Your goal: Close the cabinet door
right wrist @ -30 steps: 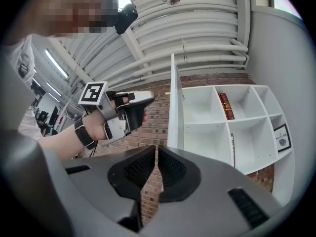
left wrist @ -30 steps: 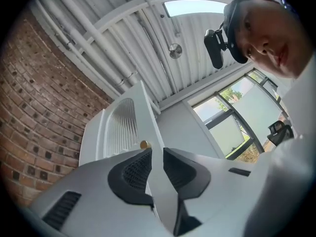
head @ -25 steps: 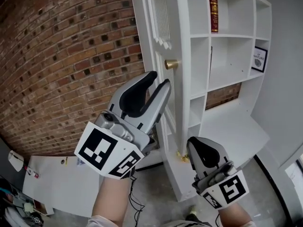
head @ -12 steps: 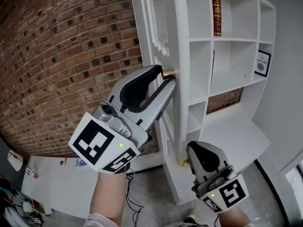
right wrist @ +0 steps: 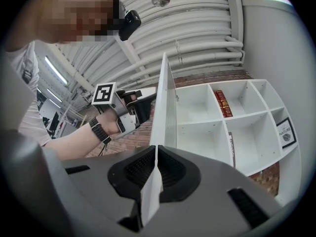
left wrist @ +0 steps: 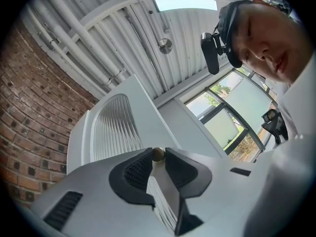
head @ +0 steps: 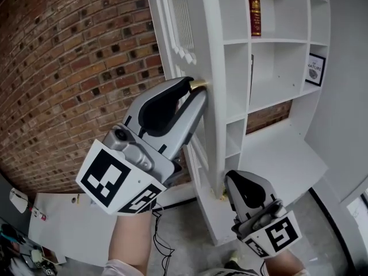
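The white cabinet door (head: 172,33) stands open, edge-on to me, with a small brass knob (head: 198,84). My left gripper (head: 195,88) reaches up to it. Its jaws have just been closing, and the knob (left wrist: 157,154) now sits pinched between the two fingertips of that gripper (left wrist: 157,157). My right gripper (head: 230,180) is low at the door's bottom corner. In the right gripper view the door's thin white edge (right wrist: 165,107) runs down between the jaws of the right gripper (right wrist: 156,149), which are shut on it.
Behind the door is the white shelf unit (head: 270,68) with a red book (head: 253,4) and a framed picture (head: 314,69). A brick wall (head: 75,68) fills the left. A white table (head: 63,223) with small items stands at lower left.
The left gripper rose from below the knob until the knob lay between its fingertips, then narrowed on it. The right gripper stayed at the door's bottom corner.
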`<action>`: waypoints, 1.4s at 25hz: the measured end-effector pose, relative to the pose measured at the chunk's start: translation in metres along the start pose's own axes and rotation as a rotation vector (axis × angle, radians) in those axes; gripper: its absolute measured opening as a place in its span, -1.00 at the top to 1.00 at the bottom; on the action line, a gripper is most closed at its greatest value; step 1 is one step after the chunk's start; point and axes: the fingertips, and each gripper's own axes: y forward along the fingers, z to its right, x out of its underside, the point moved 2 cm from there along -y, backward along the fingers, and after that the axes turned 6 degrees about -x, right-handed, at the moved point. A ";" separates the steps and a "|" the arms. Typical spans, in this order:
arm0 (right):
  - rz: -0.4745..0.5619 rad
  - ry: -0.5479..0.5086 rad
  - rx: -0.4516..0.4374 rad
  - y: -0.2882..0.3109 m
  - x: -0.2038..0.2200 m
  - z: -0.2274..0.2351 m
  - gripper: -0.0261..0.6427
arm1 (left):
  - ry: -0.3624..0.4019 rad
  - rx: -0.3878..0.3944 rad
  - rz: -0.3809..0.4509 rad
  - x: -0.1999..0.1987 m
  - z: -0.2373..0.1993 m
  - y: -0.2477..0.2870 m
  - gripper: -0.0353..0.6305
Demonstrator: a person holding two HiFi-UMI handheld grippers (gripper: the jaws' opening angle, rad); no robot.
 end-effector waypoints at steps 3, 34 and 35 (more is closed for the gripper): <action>0.002 0.003 0.021 -0.005 0.001 0.010 0.86 | 0.002 0.003 0.008 0.003 0.007 0.011 0.62; -0.019 0.024 0.086 -0.033 0.032 0.178 0.86 | 0.073 -0.166 0.018 0.080 0.046 0.173 0.65; -0.021 0.024 0.084 -0.031 0.034 0.183 0.86 | 0.072 -0.170 0.016 0.084 0.045 0.179 0.65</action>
